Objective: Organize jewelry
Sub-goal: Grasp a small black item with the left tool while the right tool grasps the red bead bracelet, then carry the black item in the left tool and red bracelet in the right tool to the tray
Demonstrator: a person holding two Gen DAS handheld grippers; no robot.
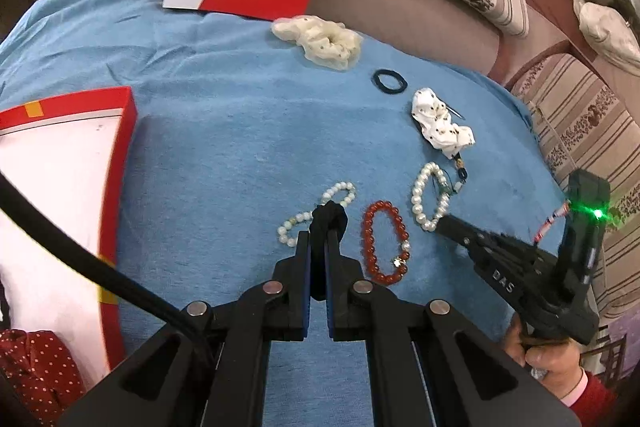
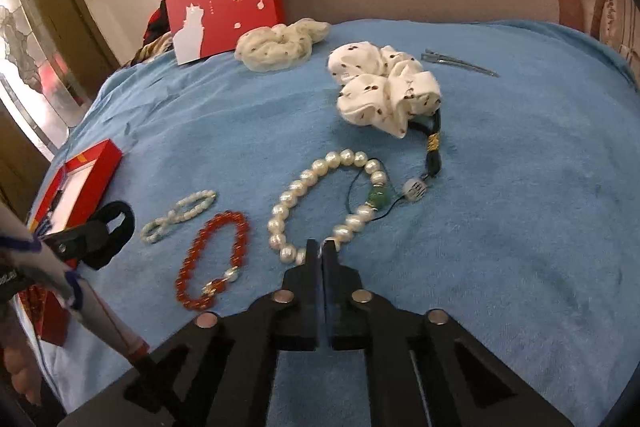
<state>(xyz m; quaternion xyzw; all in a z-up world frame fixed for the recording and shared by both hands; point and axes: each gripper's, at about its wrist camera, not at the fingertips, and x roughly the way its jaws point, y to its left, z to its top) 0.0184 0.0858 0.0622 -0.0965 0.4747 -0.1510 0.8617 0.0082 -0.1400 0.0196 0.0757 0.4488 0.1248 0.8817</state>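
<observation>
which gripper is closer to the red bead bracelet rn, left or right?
Roughly even, left slightly closer. Left gripper, jaws shut on a black hair tie, sits just left of the red bead bracelet. Right gripper pinches the large pearl bracelet on its right.

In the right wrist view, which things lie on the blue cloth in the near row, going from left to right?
Red box → black hair tie held in the left gripper → pale green bracelet → red bead bracelet → white pearl bracelet, its near edge pinched by the right gripper.

Three bracelets [image 2: 328,203], two scrunchies [image 2: 384,87], two hair ties [image 1: 390,81]
</observation>
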